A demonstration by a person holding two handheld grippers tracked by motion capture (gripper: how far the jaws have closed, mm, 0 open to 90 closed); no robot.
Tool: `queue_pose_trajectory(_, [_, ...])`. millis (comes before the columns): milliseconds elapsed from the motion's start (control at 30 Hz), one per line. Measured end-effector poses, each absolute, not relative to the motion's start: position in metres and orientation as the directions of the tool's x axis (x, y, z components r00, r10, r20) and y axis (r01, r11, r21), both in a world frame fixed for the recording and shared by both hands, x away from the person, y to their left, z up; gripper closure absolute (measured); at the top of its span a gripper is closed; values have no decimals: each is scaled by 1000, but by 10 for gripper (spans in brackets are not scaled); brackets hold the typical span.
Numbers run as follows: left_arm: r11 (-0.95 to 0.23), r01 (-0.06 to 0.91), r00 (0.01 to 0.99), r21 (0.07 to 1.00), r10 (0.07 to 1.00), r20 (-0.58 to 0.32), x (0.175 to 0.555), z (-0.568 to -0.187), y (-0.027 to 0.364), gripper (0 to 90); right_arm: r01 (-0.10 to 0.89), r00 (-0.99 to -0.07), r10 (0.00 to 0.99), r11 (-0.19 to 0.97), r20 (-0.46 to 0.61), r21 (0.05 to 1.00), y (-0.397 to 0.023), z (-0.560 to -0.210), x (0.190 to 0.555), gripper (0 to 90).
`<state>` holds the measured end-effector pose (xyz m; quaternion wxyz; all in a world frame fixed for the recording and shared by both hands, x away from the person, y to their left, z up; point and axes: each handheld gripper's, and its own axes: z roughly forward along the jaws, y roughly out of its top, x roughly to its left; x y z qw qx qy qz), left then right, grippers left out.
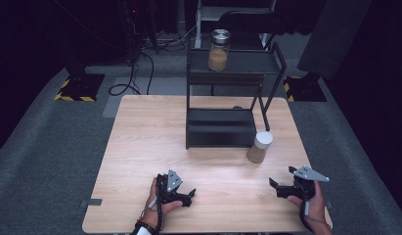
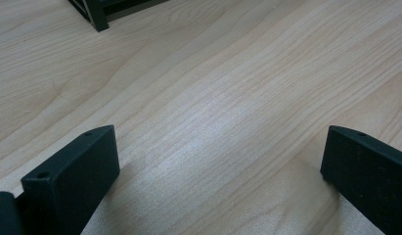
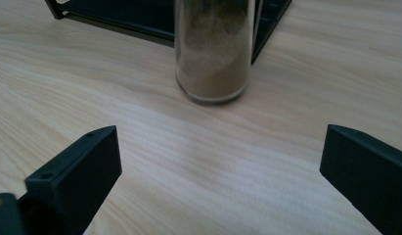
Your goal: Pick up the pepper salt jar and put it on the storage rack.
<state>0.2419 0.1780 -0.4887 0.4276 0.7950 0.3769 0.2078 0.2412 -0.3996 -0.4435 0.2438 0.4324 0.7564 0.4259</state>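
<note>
Nearest the table's front edge, the left gripper [image 1: 188, 195] lies low on the wooden table [image 1: 140, 147], held by the person's left hand [image 1: 157, 203]; its jaws stand wide apart with nothing between them. The left gripper view confirms this: bare wood grain lies between the two black jaws, and a corner of the black shelf rack [image 2: 96, 12] shows at the top left. At the table's right front, the right gripper [image 1: 276, 187] is held in the right hand [image 1: 313, 198], jaws also spread wide and empty.

The right gripper view adds what the high view cannot: the jar on the table [image 3: 214, 49] stands straight ahead of the open jaws, clear glass filled with tan powder, upright, well apart from both jaws. In the high view this jar [image 1: 259, 146] carries a pale lid and stands just beside the rack's [image 1: 228, 98] front right leg.

Farther back, a second jar [image 1: 219, 50] with a metal lid sits on the rack's top shelf.
</note>
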Motion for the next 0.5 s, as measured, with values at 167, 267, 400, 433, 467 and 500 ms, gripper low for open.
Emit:
queue_pose_trajectory(167, [-351, 421, 630, 836, 776, 9, 242, -489, 178, 7, 432, -526, 851, 264, 3, 862, -390, -433, 258, 10])
queue_pose_trajectory(267, [-351, 421, 630, 836, 776, 8, 242, -489, 178, 7, 427, -533, 846, 273, -4, 862, -383, -426, 269, 11])
queue_pose_trajectory(400, [-351, 421, 630, 836, 776, 8, 242, -489, 178, 7, 423, -531, 848, 266, -1, 866, -376, -421, 281, 13])
queue_pose_trajectory(433, [-351, 421, 631, 836, 776, 8, 242, -489, 178, 7, 422, -528, 849, 264, -2, 868, -374, -420, 284, 13])
queue_pose_trajectory(467, [-351, 421, 631, 836, 776, 8, 242, -489, 178, 7, 421, -527, 850, 259, 1, 869, -373, -419, 287, 15])
queue_pose_trajectory(500, [-352, 421, 631, 836, 775, 8, 242, -489, 178, 7, 423, -527, 850, 257, 4, 869, -373, -418, 290, 18])
